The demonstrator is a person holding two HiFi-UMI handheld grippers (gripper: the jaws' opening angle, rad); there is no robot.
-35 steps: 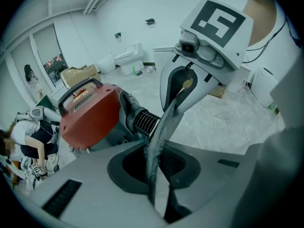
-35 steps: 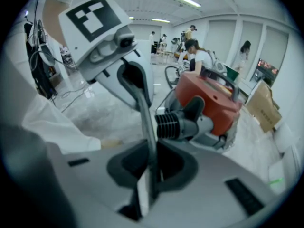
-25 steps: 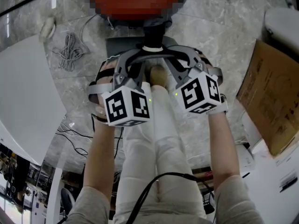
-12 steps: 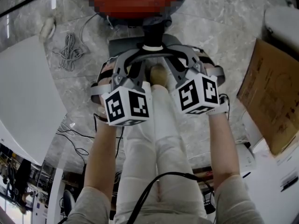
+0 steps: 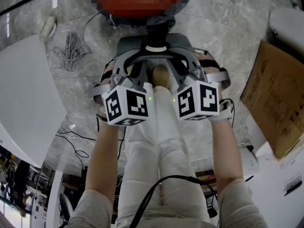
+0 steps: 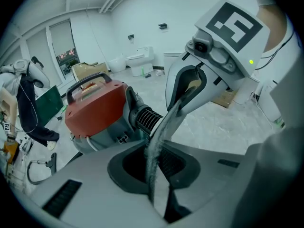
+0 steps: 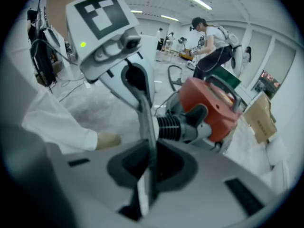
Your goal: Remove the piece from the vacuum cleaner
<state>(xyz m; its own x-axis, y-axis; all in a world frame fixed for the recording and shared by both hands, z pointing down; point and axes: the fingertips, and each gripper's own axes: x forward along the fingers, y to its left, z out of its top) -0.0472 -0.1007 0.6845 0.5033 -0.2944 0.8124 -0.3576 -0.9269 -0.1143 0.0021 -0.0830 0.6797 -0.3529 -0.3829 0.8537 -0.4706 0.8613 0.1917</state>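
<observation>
Your left gripper (image 6: 166, 118) and right gripper (image 7: 145, 108) each have their jaws pressed together. Their tips meet just beside the black ribbed hose coupling (image 6: 145, 120), which sits plugged into the red vacuum cleaner (image 6: 95, 106) on the floor (image 5: 80, 89).

Both forearms (image 5: 105, 151) reach forward side by side; the left gripper (image 5: 142, 56) and right gripper (image 5: 170, 56) tilt downward, fingers (image 5: 124, 63) pressed together, tips converging.
</observation>
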